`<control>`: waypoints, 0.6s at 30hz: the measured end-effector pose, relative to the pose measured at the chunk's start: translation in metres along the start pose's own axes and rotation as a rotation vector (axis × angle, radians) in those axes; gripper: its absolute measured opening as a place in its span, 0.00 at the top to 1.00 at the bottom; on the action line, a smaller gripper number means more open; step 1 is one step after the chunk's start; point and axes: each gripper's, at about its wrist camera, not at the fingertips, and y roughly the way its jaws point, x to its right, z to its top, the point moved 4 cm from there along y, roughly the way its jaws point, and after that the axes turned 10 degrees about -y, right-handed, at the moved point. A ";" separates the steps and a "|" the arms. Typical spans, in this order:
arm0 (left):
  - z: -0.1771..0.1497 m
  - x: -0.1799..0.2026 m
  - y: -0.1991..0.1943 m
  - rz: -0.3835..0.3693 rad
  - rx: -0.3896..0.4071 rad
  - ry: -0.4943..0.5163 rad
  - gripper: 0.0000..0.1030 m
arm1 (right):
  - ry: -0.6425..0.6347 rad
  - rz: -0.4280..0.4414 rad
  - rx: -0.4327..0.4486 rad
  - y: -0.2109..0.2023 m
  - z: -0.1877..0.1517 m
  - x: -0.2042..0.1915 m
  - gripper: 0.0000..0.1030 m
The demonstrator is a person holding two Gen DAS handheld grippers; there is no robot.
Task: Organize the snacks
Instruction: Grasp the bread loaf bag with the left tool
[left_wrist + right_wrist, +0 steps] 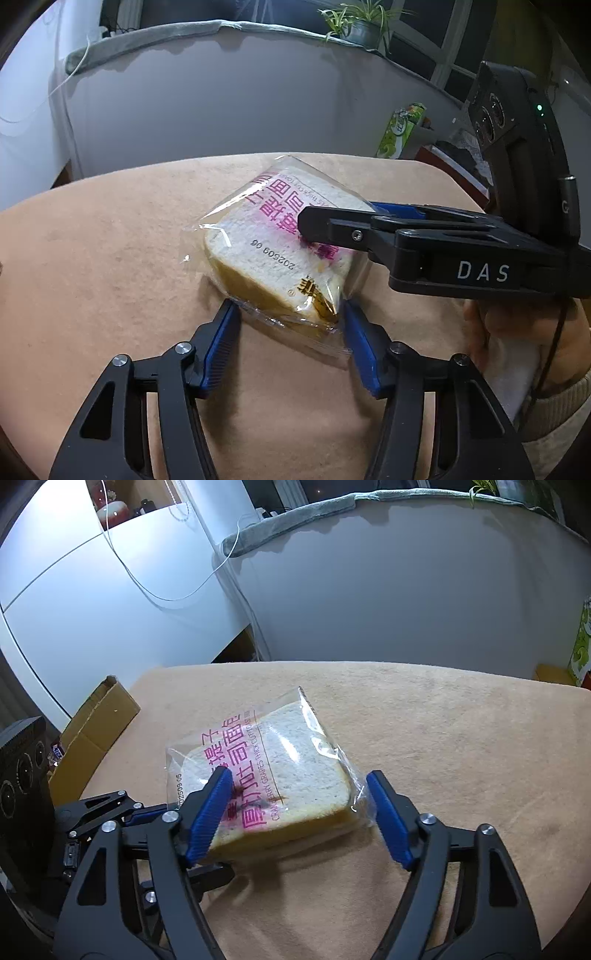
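A slice of thick toast in a clear wrapper with pink print point(275, 251) lies on the tan table cloth point(110, 258); it also shows in the right wrist view point(280, 775). My left gripper point(290, 312) is open, its blue pads either side of the bread's near corner. My right gripper point(299, 782) is open and straddles the bread's near end; in the left wrist view it point(343, 221) reaches in from the right over the bread. Neither set of pads visibly squeezes the pack.
An open cardboard box point(96, 734) stands off the table's left edge, with a snack bar point(57, 752) beside it. A green snack carton point(400, 131) stands beyond the far right edge. A grey wall and potted plant point(360, 26) lie behind.
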 end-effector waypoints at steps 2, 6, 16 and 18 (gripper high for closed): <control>0.000 -0.001 -0.001 -0.007 0.002 -0.007 0.46 | 0.003 0.001 0.002 0.000 -0.001 0.000 0.29; 0.003 -0.003 0.001 -0.017 0.003 -0.025 0.49 | 0.000 -0.033 0.006 -0.004 -0.004 -0.007 0.31; -0.015 0.005 -0.039 -0.043 0.090 0.040 0.49 | 0.034 -0.132 0.106 -0.055 -0.025 -0.050 0.32; -0.023 0.009 -0.052 -0.036 0.117 0.065 0.49 | 0.036 -0.136 0.124 -0.065 -0.030 -0.059 0.33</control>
